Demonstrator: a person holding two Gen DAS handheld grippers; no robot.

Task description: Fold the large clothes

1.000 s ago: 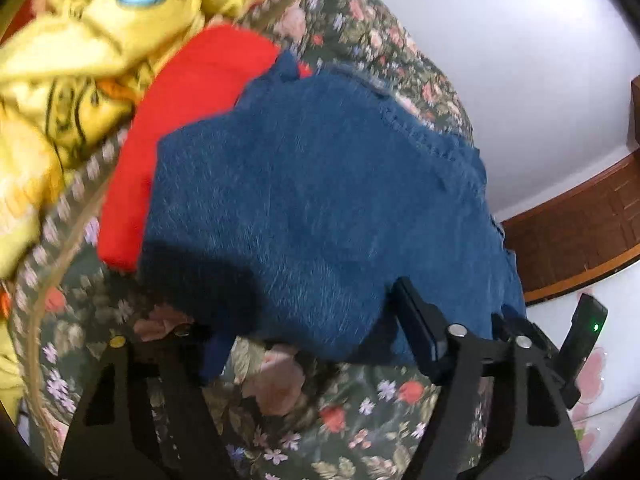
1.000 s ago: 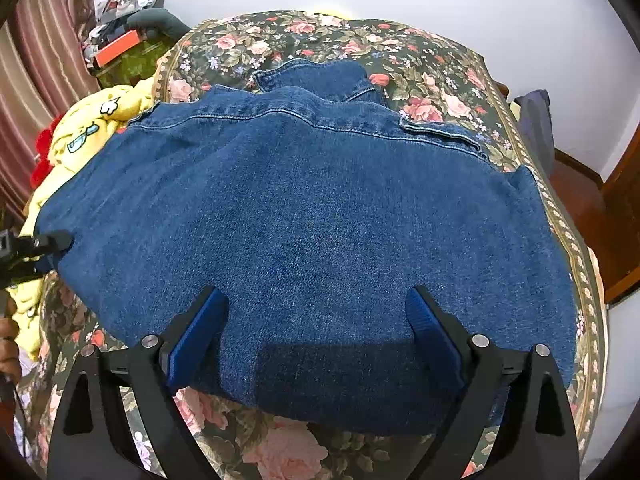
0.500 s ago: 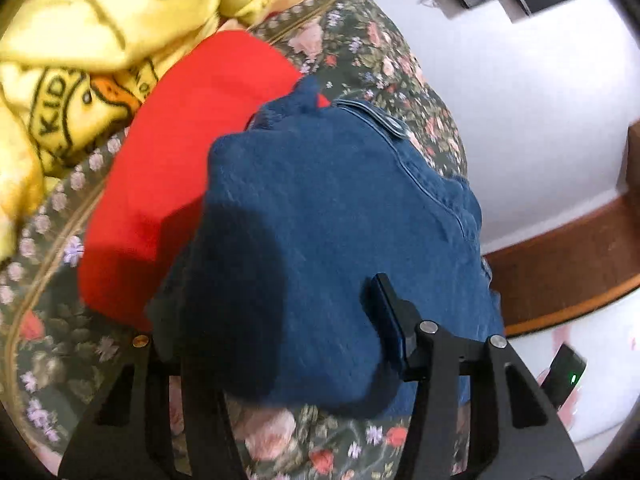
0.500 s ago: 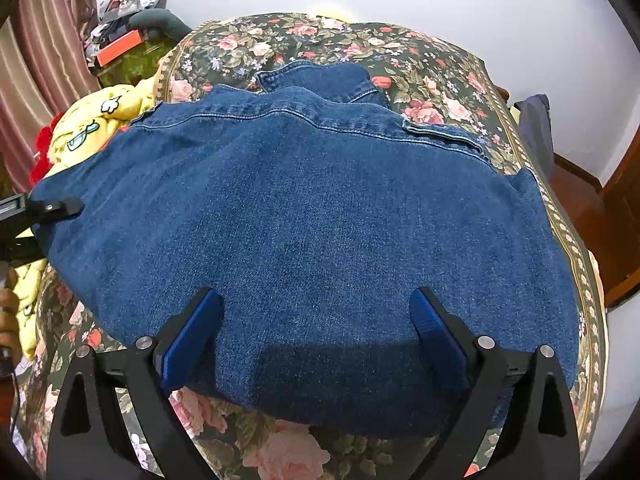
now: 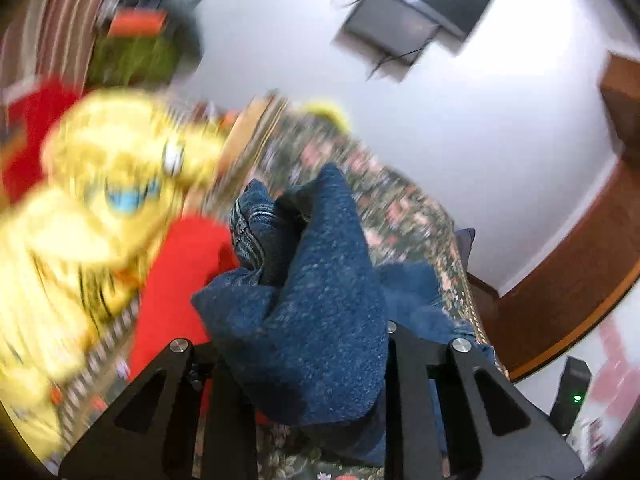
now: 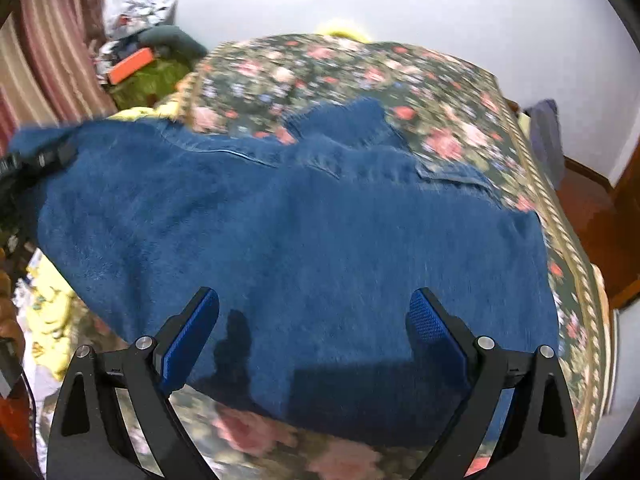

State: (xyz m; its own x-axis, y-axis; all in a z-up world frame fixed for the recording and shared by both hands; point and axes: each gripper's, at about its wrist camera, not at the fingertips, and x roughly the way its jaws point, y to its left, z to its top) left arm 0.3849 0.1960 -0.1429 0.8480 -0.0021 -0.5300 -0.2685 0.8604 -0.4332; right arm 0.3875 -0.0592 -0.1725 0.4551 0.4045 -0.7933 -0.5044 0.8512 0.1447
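A large blue denim garment (image 6: 304, 232) lies spread over a floral bedspread (image 6: 360, 72). My left gripper (image 5: 308, 364) is shut on a bunched edge of the denim garment (image 5: 320, 300) and holds it lifted off the bed. It shows at the far left of the right wrist view (image 6: 36, 160), gripping that raised edge. My right gripper (image 6: 314, 332) is open and empty, its blue pads either side of the garment's near hem, just above the cloth.
A red garment (image 5: 176, 272) and a yellow printed garment (image 5: 92, 184) lie beside the denim on the left. A green bag with clutter (image 6: 148, 76) stands by the striped curtain. Wooden floor (image 6: 588, 216) and a white wall lie to the right.
My left gripper has closed on the denim's left edge and lifted it up, tilting its view toward the wall. The garment's left side has risen. My right gripper has barely moved.
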